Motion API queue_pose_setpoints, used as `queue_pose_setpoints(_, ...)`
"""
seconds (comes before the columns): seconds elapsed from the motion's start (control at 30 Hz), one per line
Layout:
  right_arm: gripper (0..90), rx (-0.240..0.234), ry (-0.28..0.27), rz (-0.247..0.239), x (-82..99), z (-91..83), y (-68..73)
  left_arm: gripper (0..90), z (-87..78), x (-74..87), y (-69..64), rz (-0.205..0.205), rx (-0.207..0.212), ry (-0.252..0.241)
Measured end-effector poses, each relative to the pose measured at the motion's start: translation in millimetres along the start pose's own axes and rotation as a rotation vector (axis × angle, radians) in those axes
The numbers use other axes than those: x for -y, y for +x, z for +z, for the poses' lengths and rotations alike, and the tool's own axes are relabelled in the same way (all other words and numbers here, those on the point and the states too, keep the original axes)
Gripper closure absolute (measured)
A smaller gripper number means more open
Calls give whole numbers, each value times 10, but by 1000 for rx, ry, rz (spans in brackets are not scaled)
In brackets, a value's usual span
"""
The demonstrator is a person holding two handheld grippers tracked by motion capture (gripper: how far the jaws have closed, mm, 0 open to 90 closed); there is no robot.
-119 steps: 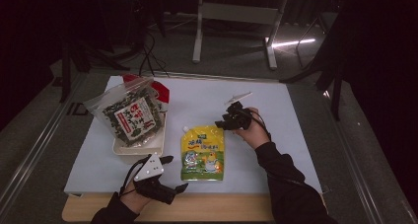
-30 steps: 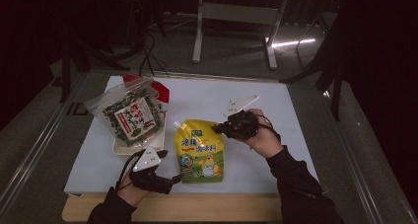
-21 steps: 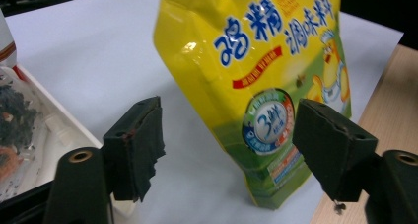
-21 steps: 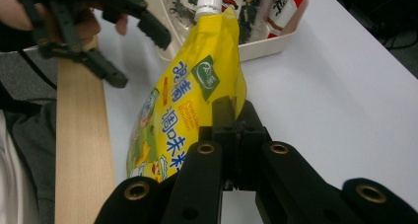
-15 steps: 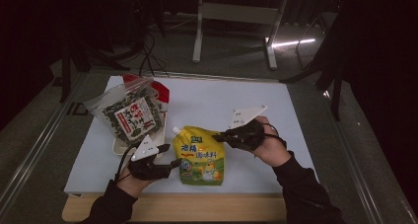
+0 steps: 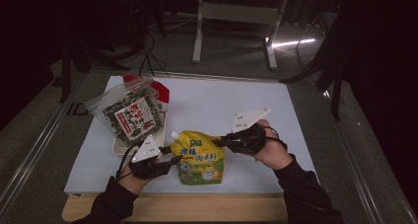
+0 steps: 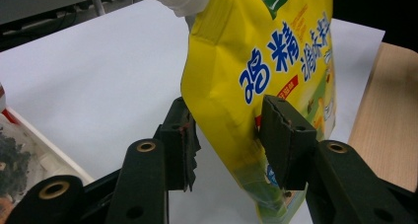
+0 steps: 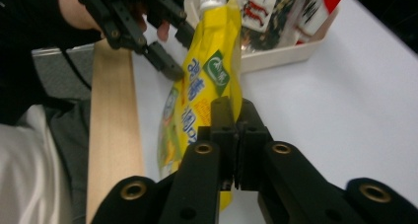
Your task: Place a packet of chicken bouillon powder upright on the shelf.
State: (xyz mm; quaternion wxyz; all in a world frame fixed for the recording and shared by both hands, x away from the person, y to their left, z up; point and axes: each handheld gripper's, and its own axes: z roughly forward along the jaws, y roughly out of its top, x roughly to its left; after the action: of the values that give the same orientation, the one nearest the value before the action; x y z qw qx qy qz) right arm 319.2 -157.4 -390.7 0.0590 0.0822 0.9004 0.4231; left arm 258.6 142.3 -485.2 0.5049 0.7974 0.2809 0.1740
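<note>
Here a white sheet (image 6: 207, 105) is covering most of the desk (image 6: 197, 206), leaving a strip of pale wood bare along the person's edge. Around it the room is lying in near darkness: grey floor, a white-legged frame (image 6: 234, 14) behind the desk, cables trailing, and a bar of light (image 6: 291, 42) on the floor.

The yellow spouted pouch (image 6: 199, 157) is sitting near the front of the sheet, between the two hands. The right tongs (image 6: 221, 143) are pinching its upper right edge, jaws pressed tight on the thin film in the right gripper view. The left tongs (image 6: 175, 161) are straddling its left edge; they have just been closing, and in the left gripper view one pad (image 7: 283, 135) is touching the printed face while the other is standing slightly off the back, so the grip is not complete.

A clear bag of dark seaweed snack (image 6: 129, 114) is leaning in a cream tray (image 6: 118, 147) at the sheet's left, a red packet (image 6: 160, 90) behind it.

The pouch's lower end is hard to make out in the dim high view, and the tray is mostly hidden under the bag.
</note>
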Motion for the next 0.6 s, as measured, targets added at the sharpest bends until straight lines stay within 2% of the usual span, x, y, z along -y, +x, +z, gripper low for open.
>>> queue_pose_setpoints(0.1,834,-7,30,12,38,32,-18,639,3,-13,-21,5,19,-6)
queue_pose_setpoints(0.2,840,-11,63,16,79,82,-21,674,16,-37,-78,34,38,-9)
queue_pose_setpoints(0.23,846,-16,80,10,97,117,-8,676,20,-42,-94,45,31,-7)
queue_pose_setpoints(0.3,893,-11,104,-7,112,165,3,674,24,-43,-96,39,35,-8)
queue_pose_setpoints(0.33,896,-5,92,-3,109,167,10,672,19,-39,-89,33,41,-12)
queue_pose_setpoints(0.4,900,-15,87,8,92,158,16,628,12,-34,-91,26,38,-18)
queue_pose_setpoints(0.47,900,-18,77,4,61,129,34,531,1,-35,-95,18,46,-23)
queue_pose_setpoints(0.57,900,-8,61,-13,-10,65,41,413,-6,-28,-116,9,32,-23)
queue_pose_setpoints(0.6,900,4,49,-13,-36,40,36,399,-6,-21,-119,9,30,-21)
